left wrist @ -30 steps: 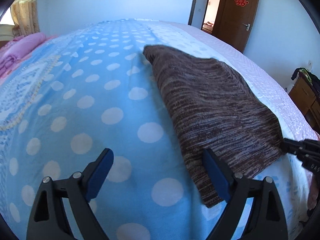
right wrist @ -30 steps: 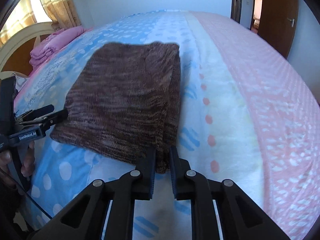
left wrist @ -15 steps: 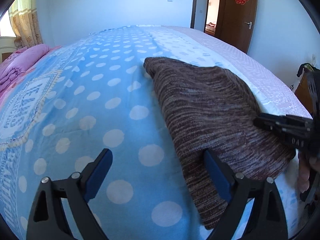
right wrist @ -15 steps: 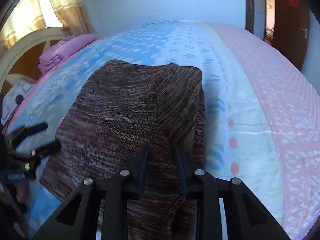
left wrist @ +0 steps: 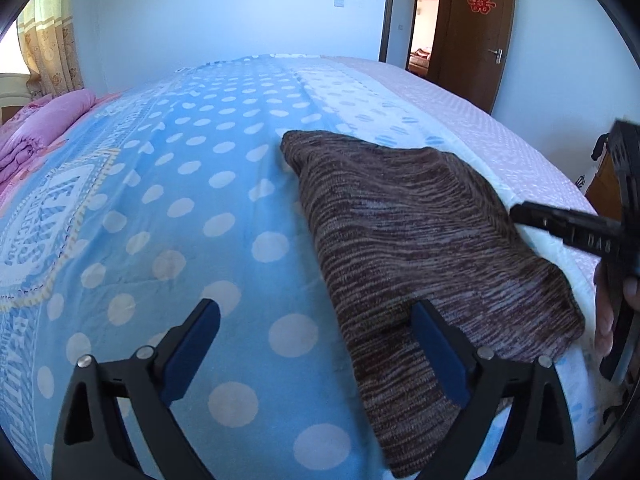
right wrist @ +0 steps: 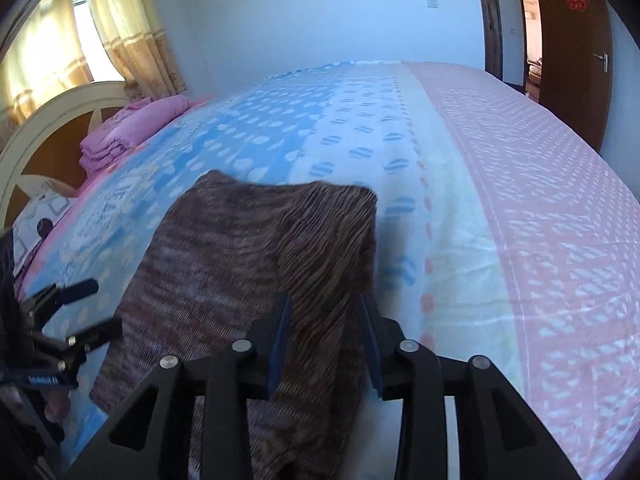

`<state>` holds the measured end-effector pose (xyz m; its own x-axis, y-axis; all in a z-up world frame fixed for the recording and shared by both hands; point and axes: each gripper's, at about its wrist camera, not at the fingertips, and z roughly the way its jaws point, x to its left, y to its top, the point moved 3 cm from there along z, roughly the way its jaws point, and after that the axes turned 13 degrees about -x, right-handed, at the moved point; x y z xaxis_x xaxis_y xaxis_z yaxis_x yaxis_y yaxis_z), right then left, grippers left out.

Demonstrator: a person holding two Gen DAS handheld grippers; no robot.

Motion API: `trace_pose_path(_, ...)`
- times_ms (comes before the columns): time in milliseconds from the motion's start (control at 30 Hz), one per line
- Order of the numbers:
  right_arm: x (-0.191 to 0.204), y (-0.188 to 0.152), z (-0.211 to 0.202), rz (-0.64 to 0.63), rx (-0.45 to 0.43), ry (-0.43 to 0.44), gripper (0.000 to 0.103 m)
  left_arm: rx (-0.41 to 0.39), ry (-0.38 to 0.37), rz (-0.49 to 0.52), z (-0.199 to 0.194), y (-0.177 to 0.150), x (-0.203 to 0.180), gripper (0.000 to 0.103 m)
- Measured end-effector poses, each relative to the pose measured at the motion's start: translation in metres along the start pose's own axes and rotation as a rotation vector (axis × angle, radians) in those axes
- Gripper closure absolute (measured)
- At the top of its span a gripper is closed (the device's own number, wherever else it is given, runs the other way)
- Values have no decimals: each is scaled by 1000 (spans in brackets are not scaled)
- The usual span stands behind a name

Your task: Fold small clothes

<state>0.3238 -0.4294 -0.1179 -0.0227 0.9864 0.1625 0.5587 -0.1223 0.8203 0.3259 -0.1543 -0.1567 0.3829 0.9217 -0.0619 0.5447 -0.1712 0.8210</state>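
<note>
A brown striped knit garment (left wrist: 416,240) lies folded on the bed, also in the right wrist view (right wrist: 256,264). My left gripper (left wrist: 316,344) is open wide at its near left edge; its right finger (left wrist: 436,352) rests on the fabric and its left finger is over the blanket. My right gripper (right wrist: 324,332) is open partway, its jaws straddling the garment's raised right fold. It also shows at the right in the left wrist view (left wrist: 520,216), at the garment's far edge.
The bed has a blue polka-dot blanket (left wrist: 160,220) and a pink sheet (right wrist: 540,200). Folded pink bedding (right wrist: 132,132) lies by the headboard (right wrist: 60,112). A brown door (left wrist: 476,28) stands open behind.
My right gripper moved forward over the garment and opened from shut to partly open around the fold. My left gripper stayed open at the garment's left edge and tilted up a little.
</note>
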Motion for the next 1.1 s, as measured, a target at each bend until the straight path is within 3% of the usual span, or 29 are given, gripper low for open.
trace_pose_path(67,-8,9,12,21,0,6,54,9,-1,-8,7,-1,-2,4)
trace_pose_path(367,-37,11,71,111,84,21,54,17,-5,-25,19,-3,-8,3)
trace_pose_path(600,-35,16,59,81,5,-6,55,29,-18,-1,17,-18,-17,0)
trace_pose_path(733,-29,29,47,96,-47,56,55,53,-32,-36,19,-21,-14,0)
trace_pose_path(767,-23,30,50,74,-26,60,57,64,-42,-46,20,-22,-13,0)
trace_pose_path(800,-17,28,55,41,9,45,72,73,-51,-56,22,-24,-12,0)
trace_pose_path(900,-12,19,69,-13,91,-21,98,75,-55,-49,21,-25,-14,0)
trace_pose_path(967,-15,18,69,-39,87,-64,99,78,-52,-34,20,-26,-17,0)
trace_pose_path(1100,-34,20,69,43,94,-60,99,71,-71,-49,17,-28,-16,0)
